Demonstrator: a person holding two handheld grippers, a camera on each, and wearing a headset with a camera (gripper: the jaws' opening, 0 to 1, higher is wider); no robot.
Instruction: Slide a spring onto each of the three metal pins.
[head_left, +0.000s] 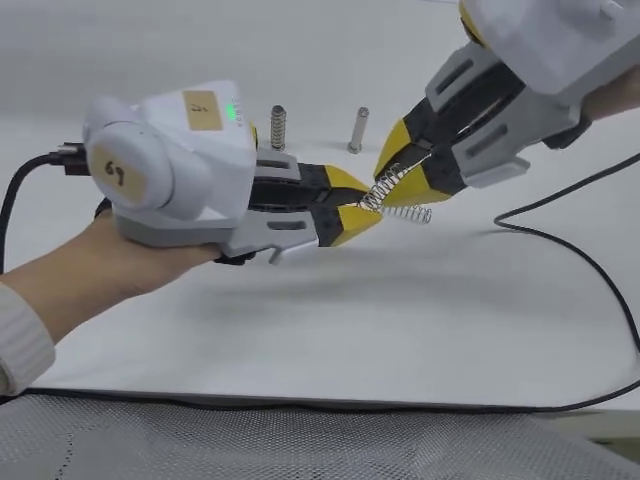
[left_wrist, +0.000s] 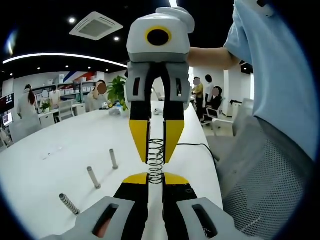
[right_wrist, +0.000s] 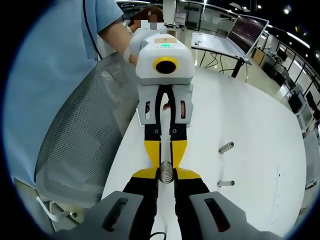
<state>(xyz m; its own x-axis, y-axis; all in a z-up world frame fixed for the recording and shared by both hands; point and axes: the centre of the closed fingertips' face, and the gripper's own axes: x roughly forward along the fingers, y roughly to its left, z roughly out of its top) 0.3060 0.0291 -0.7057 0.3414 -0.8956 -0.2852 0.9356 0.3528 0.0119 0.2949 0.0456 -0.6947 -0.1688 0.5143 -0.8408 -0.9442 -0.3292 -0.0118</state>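
A short steel spring (head_left: 380, 190) hangs in the air between the two grippers. My left gripper (head_left: 362, 208) comes in from the left and is shut on the spring's lower end (left_wrist: 156, 175). From the upper right, my right gripper (head_left: 388, 183) is closed on the other end (right_wrist: 166, 172). The two sets of yellow tips almost touch. Behind them stand a pin wearing a spring (head_left: 278, 127) and a bare pin (head_left: 357, 130). The left gripper view has two bare pins (left_wrist: 114, 159) (left_wrist: 93, 177) and the sprung pin (left_wrist: 69, 204) in a row.
A second loose spring (head_left: 410, 214) lies on the white table (head_left: 420, 320) just past the jaw tips. A black cable (head_left: 590, 270) curves along the table's right side, and another cable runs along the front edge. A mesh chair (right_wrist: 80, 145) is close by.
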